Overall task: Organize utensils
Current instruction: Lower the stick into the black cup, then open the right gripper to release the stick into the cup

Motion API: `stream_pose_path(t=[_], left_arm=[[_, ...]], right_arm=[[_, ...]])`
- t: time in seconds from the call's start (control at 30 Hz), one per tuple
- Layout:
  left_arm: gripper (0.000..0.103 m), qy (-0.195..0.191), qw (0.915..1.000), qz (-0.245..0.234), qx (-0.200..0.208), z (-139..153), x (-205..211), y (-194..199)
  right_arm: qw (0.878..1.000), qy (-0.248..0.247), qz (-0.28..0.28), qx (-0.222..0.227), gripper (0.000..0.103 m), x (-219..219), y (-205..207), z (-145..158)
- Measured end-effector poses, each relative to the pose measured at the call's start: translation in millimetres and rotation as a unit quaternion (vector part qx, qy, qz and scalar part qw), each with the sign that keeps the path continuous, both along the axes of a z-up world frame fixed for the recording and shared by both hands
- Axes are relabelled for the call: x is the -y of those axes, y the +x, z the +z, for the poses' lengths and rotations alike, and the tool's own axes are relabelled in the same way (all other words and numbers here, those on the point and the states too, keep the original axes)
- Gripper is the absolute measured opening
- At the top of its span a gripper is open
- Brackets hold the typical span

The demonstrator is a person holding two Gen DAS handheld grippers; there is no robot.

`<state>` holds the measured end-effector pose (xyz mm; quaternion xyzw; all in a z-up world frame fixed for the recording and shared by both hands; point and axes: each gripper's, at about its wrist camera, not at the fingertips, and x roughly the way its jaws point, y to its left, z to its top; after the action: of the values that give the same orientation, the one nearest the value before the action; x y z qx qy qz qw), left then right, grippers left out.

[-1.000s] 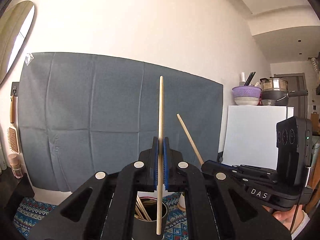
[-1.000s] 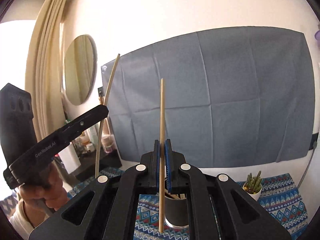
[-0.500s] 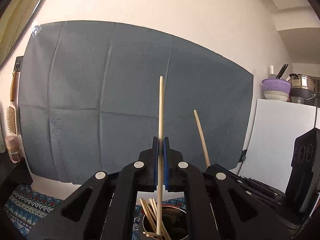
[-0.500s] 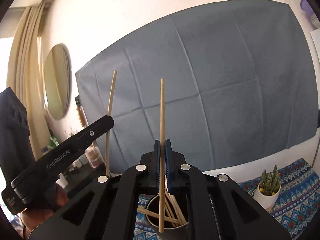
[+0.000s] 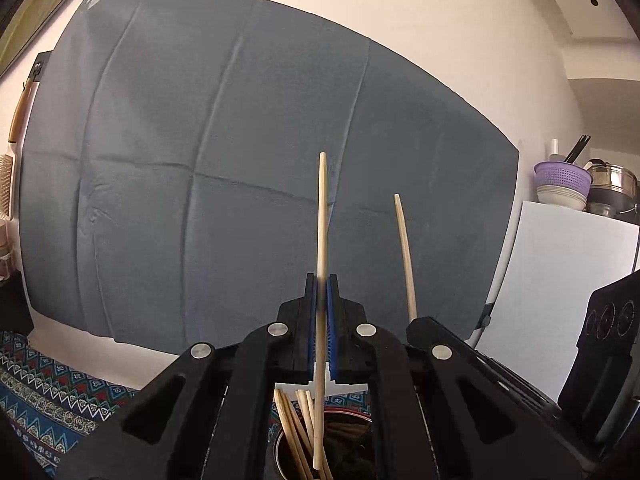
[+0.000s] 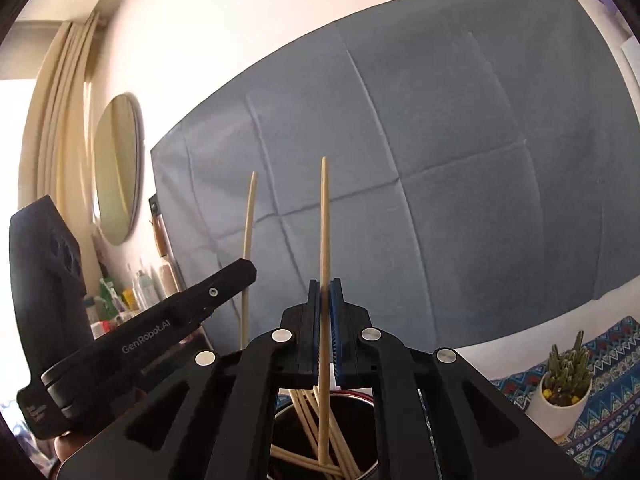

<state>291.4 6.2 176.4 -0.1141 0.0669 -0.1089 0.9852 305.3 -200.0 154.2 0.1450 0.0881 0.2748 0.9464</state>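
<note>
My left gripper [image 5: 322, 292] is shut on an upright wooden chopstick [image 5: 322, 216]; its lower end hangs inside the mouth of a dark round cup [image 5: 352, 432] that holds several chopsticks. My right gripper [image 6: 325, 296] is shut on another upright chopstick [image 6: 325, 216], whose lower end is down among the chopsticks in the same cup [image 6: 360, 404]. Each gripper shows in the other's view: the right gripper [image 5: 424, 326] with its chopstick [image 5: 404, 248], the left gripper [image 6: 240, 272] with its chopstick [image 6: 249, 220].
A grey cloth [image 5: 240, 160] hangs on the wall behind. A patterned blue tablecloth [image 5: 44, 404] covers the table. A small potted cactus [image 6: 564, 376] stands to the right of the cup. A white fridge [image 5: 560, 280] carries pots and a purple colander [image 5: 564, 174]. A round mirror [image 6: 118, 168] hangs left.
Both grippers have moved forward over the cup and lowered their chopsticks; the lower ends have gone from above or beside the cup into its mouth. The grips are unchanged.
</note>
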Motion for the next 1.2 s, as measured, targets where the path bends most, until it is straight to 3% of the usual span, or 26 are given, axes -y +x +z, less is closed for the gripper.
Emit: stream_pose_path(t=[0.1,0.23,0.63,1.2], left_arm=[[0.005,-0.006,0.9999,-0.008,-0.003,-10.4,2.0,4.7],[0.005,0.022,0.9995,-0.019,-0.007,-29.4,9.2,5.0],[0.005,0.05,0.9978,-0.036,-0.023,-61.5,14.8,-13.1],[0.008,0.046,0.9987,-0.021,-0.007,-54.1,7.4,-55.5]], right_arm=[[1.0,0.006,0.002,-0.001,0.005,-4.1,4.6,-11.7],[1.0,-0.003,0.002,-0.014,0.005,-9.5,10.4,-30.0],[0.999,-0.043,0.007,-0.028,0.005,-6.6,-7.8,-62.7],[0.996,-0.089,-0.005,-0.018,0.007,-7.4,-49.6,-56.3]])
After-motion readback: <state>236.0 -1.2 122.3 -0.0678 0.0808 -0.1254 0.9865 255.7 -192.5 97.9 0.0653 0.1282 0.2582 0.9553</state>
